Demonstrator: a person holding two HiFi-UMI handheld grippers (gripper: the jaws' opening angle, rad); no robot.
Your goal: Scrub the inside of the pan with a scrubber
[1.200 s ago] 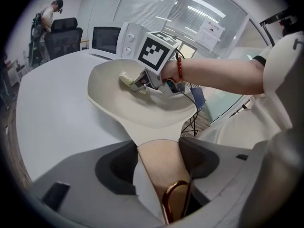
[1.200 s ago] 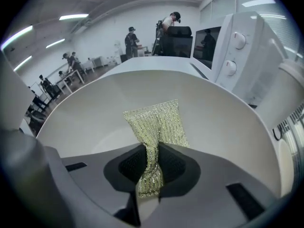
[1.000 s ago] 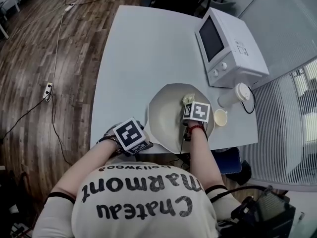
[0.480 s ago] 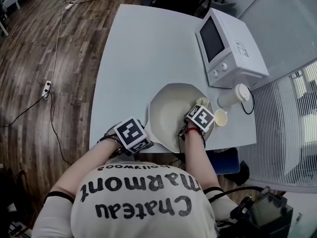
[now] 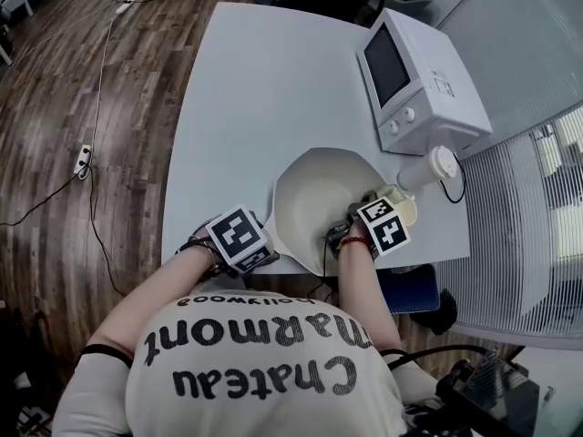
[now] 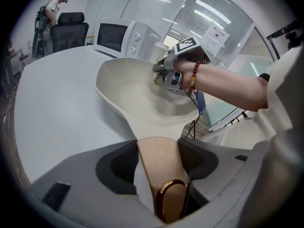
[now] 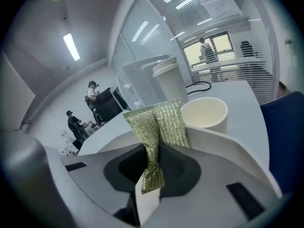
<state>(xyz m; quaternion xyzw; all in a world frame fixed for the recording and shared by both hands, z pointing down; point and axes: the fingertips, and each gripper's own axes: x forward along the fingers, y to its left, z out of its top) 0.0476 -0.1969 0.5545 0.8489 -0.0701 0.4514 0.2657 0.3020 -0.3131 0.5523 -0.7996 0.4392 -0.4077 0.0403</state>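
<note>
Pan (image 5: 310, 198) on table (image 5: 246, 89), microwave (image 5: 419, 80) behind it

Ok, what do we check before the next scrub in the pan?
1. Left gripper clamped on the wooden handle of the pan: ok.
2. Right gripper pinching the scrubber: ok, one end is gripped and the rest sticks up.
3. Scrubber touching the pan's inside: not ok, it hangs in the air by the right rim.
4. Paper cup out of the way: not ok, it stands close ahead of the scrubber.
5. Dirt left inside the pan: cannot tell.
</note>
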